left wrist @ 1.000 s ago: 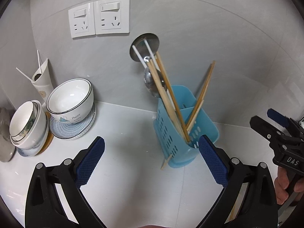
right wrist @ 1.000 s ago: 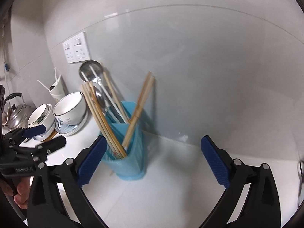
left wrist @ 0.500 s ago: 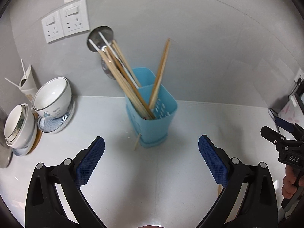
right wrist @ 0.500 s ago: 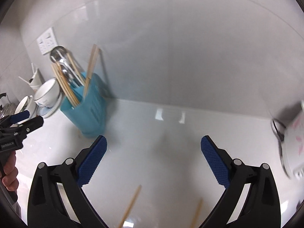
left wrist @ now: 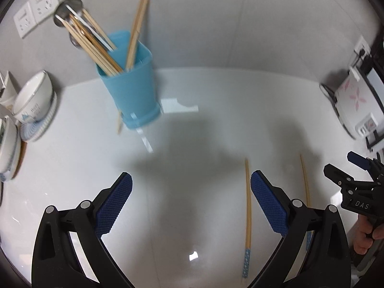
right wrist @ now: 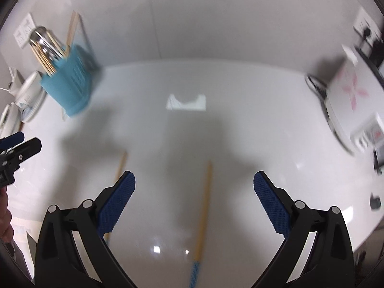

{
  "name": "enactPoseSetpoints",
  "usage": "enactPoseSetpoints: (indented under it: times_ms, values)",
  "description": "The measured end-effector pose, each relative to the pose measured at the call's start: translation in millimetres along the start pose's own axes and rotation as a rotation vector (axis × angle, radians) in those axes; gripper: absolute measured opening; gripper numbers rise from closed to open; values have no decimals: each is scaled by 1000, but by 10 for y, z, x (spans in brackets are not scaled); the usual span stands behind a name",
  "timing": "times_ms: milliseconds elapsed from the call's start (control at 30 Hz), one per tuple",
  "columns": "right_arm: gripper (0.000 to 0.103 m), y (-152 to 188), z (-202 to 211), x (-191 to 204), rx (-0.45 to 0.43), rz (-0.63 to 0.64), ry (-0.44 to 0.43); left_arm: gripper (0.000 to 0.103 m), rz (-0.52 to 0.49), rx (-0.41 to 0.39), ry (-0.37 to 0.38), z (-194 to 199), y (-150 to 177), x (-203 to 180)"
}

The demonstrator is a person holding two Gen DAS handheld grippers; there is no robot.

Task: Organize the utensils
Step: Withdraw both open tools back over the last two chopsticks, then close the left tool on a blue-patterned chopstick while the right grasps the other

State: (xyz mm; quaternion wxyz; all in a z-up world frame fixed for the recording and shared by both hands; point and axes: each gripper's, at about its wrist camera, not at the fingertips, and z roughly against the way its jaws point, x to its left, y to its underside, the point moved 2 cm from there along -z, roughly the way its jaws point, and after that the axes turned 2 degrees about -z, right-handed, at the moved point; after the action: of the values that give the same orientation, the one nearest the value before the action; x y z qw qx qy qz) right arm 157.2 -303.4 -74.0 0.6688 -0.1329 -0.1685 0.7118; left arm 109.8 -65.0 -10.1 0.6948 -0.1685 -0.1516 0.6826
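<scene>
Where the white counter (left wrist: 192, 216) meets the wall at the far left, stacked bowls (left wrist: 31, 98) sit beside a blue utensil holder (left wrist: 129, 91) that stands upright and is filled with leaning chopsticks and metal utensils; one stray chopstick (left wrist: 118, 122) lies against its base. Nearer the middle, the left gripper (left wrist: 191, 200) hovers over bare counter with its jaws spread wide and nothing between them. Just beside its right finger lies a loose chopstick (left wrist: 248, 213) with a blue patterned end, and a second chopstick (left wrist: 304, 182) lies parallel further right. The right gripper (right wrist: 194, 199), jaws likewise wide apart and empty, hangs over that second chopstick (right wrist: 202, 213). A white appliance (left wrist: 355, 100) with pink markings stands at the far right.
</scene>
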Motion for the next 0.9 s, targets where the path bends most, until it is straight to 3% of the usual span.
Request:
enactPoseSetpoints:
  times_ms: [400, 533, 833, 900]
  values:
    - [91, 703, -299, -237, 217, -54, 60, 97, -53, 204, 12, -497, 713, -517]
    - [82, 808, -352, -270, 253, -58, 64, 97, -72, 254, -6, -610, 803, -639]
    - [51, 927, -508, -198, 358, -22, 50, 93, -111, 331, -17, -750, 985, -825]
    - [49, 918, -564, -192, 376, -14, 45, 92, -124, 344, -25, -781, 1009, -849]
